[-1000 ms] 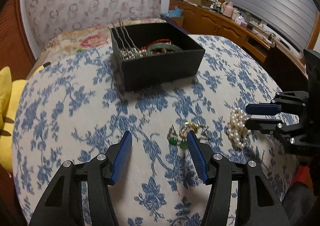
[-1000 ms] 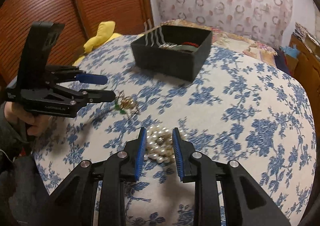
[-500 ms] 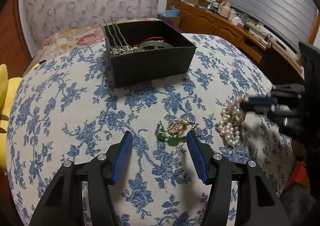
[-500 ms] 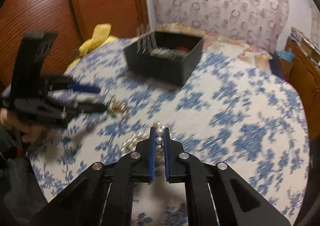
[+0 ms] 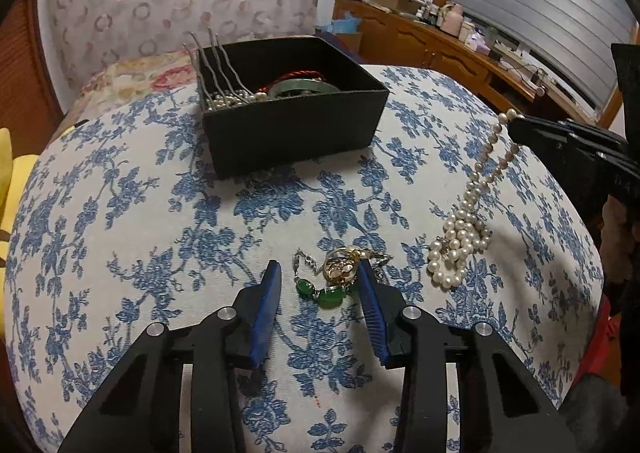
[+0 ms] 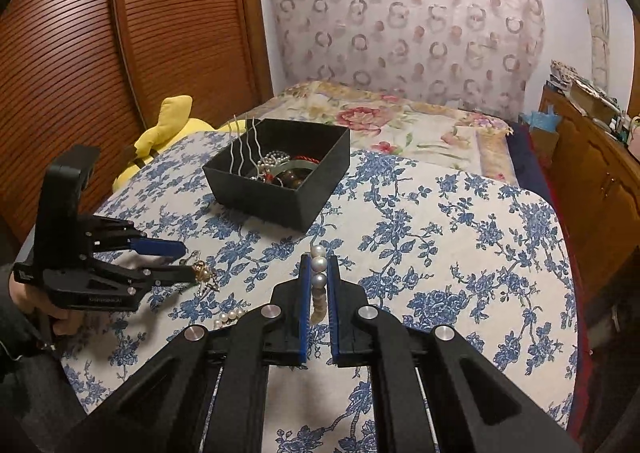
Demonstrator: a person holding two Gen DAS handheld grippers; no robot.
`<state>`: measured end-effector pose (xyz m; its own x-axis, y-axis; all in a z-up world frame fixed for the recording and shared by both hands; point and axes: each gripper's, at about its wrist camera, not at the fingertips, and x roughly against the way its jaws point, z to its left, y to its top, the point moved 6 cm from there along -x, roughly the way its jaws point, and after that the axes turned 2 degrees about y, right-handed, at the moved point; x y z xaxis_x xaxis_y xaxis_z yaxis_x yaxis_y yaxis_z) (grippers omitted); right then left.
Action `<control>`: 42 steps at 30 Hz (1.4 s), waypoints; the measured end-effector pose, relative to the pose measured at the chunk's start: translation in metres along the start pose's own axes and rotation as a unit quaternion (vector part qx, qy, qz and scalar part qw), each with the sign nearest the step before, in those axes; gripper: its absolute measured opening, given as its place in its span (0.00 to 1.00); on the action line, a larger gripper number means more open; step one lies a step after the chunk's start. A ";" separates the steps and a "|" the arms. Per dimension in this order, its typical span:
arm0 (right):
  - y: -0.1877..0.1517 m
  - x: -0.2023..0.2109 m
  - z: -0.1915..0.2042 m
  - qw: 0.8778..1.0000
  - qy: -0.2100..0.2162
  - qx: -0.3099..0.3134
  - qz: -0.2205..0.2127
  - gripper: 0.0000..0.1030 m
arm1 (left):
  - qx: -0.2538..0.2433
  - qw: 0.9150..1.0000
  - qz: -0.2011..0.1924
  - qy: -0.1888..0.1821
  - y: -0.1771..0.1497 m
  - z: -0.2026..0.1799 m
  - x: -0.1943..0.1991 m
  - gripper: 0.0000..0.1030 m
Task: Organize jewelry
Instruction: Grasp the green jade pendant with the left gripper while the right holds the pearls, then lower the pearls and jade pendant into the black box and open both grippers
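Pearls hang from the right gripper, its blue pads clamped on the pearl necklace; one end of the strand is lifted, the rest heaped on the blue-flowered cloth near the table's right edge. The left gripper is closing around the gold-and-green brooch (the piece lies between the pads, not yet pinched) near the table's front edge. A person's hand holds that gripper's handle. Toward the far edge stands the black box, holding silver hairpins, beads and a green bangle. A yellow plush toy lies past the left edge.
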<state>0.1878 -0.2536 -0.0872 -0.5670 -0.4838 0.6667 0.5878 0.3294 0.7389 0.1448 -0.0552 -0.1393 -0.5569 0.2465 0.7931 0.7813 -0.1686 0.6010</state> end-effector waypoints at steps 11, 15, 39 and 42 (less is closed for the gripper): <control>-0.002 -0.006 0.007 1.000 0.010 -0.001 0.001 0.09 | 0.004 1.000 0.001 0.017 -0.002 0.012 0.002 0.20; -0.003 -0.006 0.009 1.000 0.010 0.000 0.002 0.09 | -0.004 1.000 -0.001 0.008 -0.001 0.006 0.002 0.14; 0.049 0.012 0.028 0.998 0.027 0.029 -0.051 0.08 | -0.009 0.993 -0.109 -0.034 0.068 -0.008 0.084 0.13; 0.059 0.016 0.032 0.997 0.030 0.036 -0.061 0.08 | -0.011 0.993 -0.116 -0.032 0.075 -0.007 0.087 0.13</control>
<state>0.1954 -0.2158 -0.0297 -0.5941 -0.5710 0.5666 0.4729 0.3219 0.8202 0.1527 -0.0534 -0.0245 -0.7015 0.3410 0.6258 0.6277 -0.1201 0.7691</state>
